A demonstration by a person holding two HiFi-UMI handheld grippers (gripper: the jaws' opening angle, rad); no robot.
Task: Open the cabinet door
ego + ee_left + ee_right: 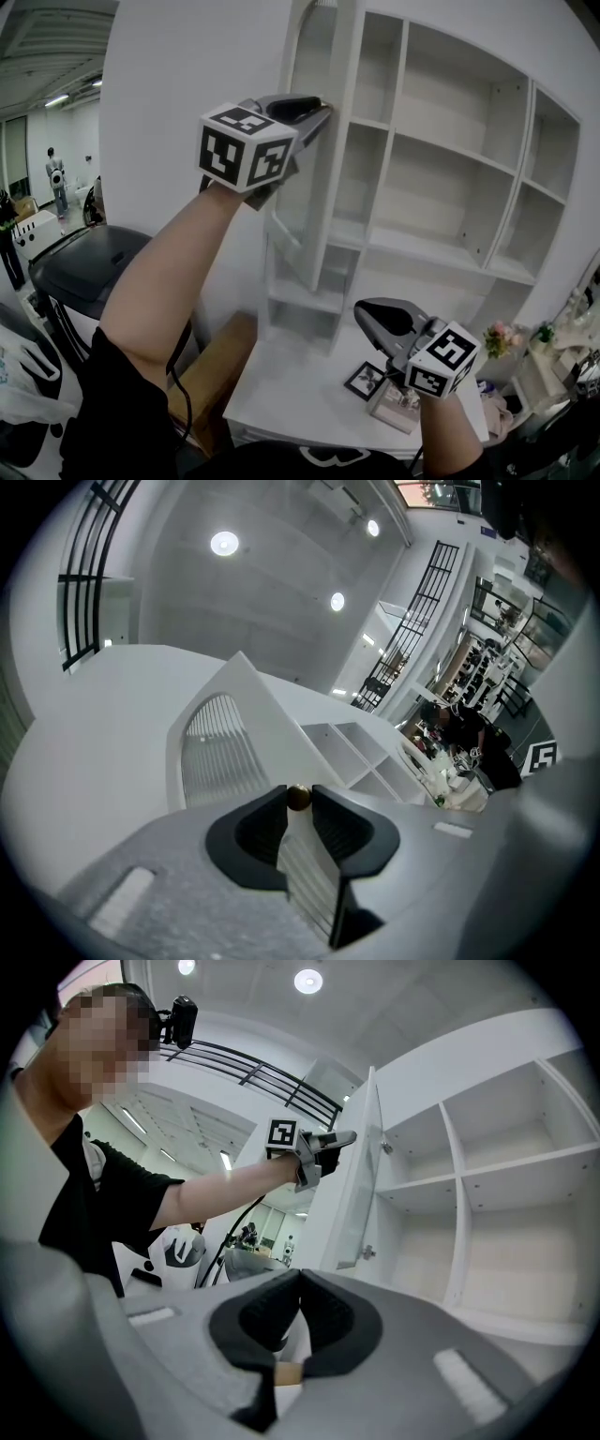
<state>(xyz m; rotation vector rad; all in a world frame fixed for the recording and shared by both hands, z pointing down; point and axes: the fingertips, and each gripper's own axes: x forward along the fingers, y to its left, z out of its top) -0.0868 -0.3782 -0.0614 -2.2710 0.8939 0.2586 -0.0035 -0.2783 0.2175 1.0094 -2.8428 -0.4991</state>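
Note:
The white cabinet (450,178) stands with bare shelves, its arched door (323,187) swung out edge-on toward me. High at the door's top edge, my left gripper (323,108) grips a small brass knob (298,799); in the left gripper view the knob sits pinched between both fingertips and the door panel (234,733) runs away beyond them. In the right gripper view the door (361,1185) hangs open with the left gripper (342,1138) at its upper edge. My right gripper (361,314) hovers low over the white table (300,384), shut with nothing in it (300,1274).
A framed photo (364,380) and a small box lie on the table near the right gripper. Flowers (502,337) and clutter stand at the right. A cardboard box (211,375) and a dark bin (89,262) sit at the left; a person stands far off.

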